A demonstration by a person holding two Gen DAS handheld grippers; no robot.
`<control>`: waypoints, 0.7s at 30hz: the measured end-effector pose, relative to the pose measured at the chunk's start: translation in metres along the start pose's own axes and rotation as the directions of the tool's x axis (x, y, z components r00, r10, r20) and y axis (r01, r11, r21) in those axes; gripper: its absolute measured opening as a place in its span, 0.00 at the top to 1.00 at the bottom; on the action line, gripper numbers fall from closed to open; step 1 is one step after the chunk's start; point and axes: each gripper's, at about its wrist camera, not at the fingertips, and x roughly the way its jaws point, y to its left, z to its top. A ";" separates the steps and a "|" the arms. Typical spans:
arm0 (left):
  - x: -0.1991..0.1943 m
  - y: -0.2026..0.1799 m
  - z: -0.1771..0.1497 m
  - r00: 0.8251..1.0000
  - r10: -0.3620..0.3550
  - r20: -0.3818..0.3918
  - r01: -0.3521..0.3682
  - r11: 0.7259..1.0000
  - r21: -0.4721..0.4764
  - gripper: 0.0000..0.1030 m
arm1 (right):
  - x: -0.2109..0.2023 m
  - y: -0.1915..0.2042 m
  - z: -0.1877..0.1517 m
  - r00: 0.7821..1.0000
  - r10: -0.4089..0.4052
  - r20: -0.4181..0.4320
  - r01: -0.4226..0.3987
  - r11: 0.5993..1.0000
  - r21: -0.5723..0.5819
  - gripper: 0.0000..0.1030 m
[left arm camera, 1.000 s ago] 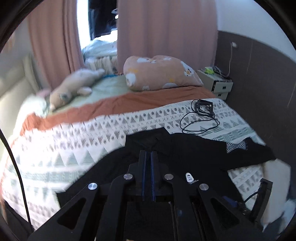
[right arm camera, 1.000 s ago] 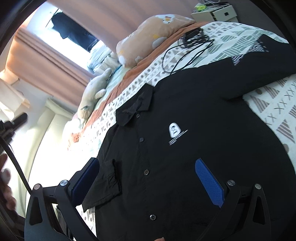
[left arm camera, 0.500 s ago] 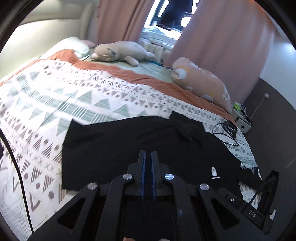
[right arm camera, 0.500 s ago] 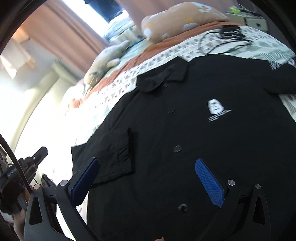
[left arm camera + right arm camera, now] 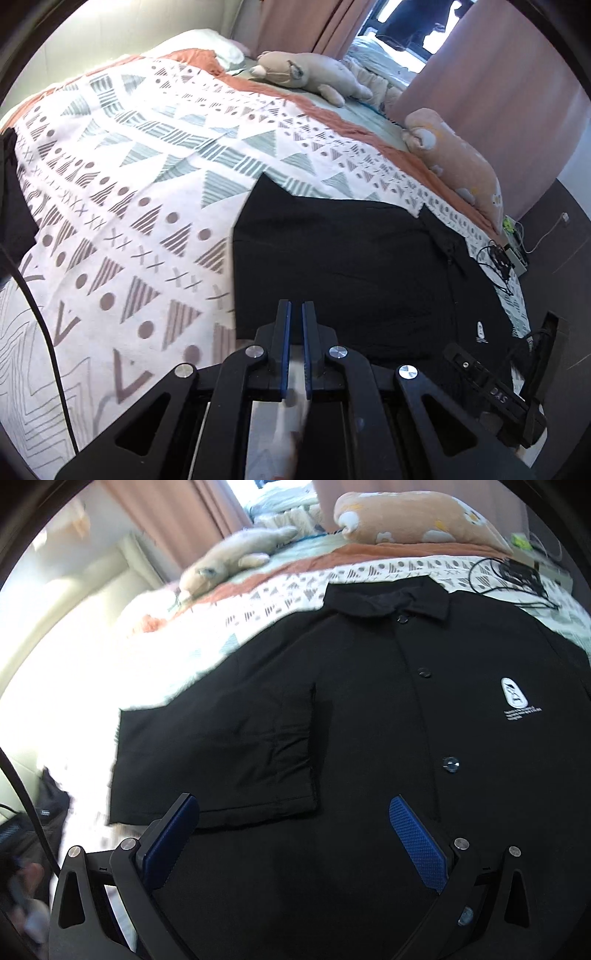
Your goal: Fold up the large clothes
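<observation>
Black shirt [image 5: 369, 709] lies flat, front up, buttoned, spread on the patterned bedspread [image 5: 122, 206]. Collar [image 5: 388, 602] points toward the head of the bed, white logo [image 5: 513, 698] on the chest. One short sleeve [image 5: 214, 760] lies spread out flat to the side, its cuff edge on the bedspread.

Left gripper [image 5: 294, 314]: fingers pressed together, only a thin slit between the blue pads, nothing pinched. It sits over the sleeve's hem, tips at the black cloth's border with the bedspread; contact can't be told.

Right gripper [image 5: 291, 812]: fingers spread wide, blue pads well apart, nothing between them but shirt below. It hangs over the lower front of the shirt, beside the button row; one pad lies at the sleeve's lower edge, the other near the placket.

Plush seal [image 5: 310, 74] and orange pillow [image 5: 417, 517] lie at the head of the bed, well apart from the shirt. Black cable [image 5: 513, 579] tangled on the bedspread just beyond the collar. Pink curtains [image 5: 491, 81] behind.
</observation>
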 end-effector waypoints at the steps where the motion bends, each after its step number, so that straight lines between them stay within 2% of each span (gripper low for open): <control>1: -0.001 0.009 0.001 1.000 0.008 -0.001 -0.008 1.000 -0.017 0.93 | 0.006 0.005 0.000 1.000 -0.015 -0.009 0.015 1.000 -0.016 0.03; 4: -0.002 0.024 0.005 1.000 0.005 -0.001 -0.005 0.999 -0.047 0.93 | 0.024 0.017 -0.001 0.997 -0.064 -0.034 0.062 0.996 -0.059 0.05; 6: -0.001 0.032 0.006 1.000 0.020 -0.004 -0.020 0.998 -0.053 0.93 | 0.033 0.025 -0.006 0.992 -0.110 -0.054 0.105 0.990 -0.090 0.12; 8: 0.001 0.037 0.006 1.000 0.025 -0.014 -0.025 0.997 -0.068 0.93 | 0.042 0.031 -0.010 0.985 -0.157 -0.070 0.149 0.983 -0.107 0.42; 9: 0.002 0.040 0.006 1.000 0.014 -0.024 -0.016 0.997 -0.081 0.93 | 0.043 0.034 -0.011 0.981 -0.189 -0.051 0.181 0.975 -0.127 0.50; 10: 0.004 0.041 0.006 0.999 0.006 -0.033 -0.009 0.996 -0.088 0.93 | 0.042 0.039 -0.011 0.981 -0.192 -0.042 0.184 0.972 -0.143 0.67; 11: 0.007 0.042 0.005 0.999 0.004 -0.044 -0.008 0.996 -0.092 0.93 | 0.043 0.045 -0.010 0.982 -0.184 -0.045 0.175 0.973 -0.153 0.73; 16: 0.018 0.039 0.000 0.996 0.000 -0.092 -0.008 0.995 -0.095 0.93 | 0.036 0.044 -0.015 0.989 -0.145 -0.016 0.141 0.980 -0.140 0.77; 21: 0.024 0.026 -0.005 0.994 -0.007 -0.107 -0.003 0.996 -0.090 0.93 | 0.002 0.035 -0.013 0.986 -0.148 0.078 0.156 0.980 -0.122 0.78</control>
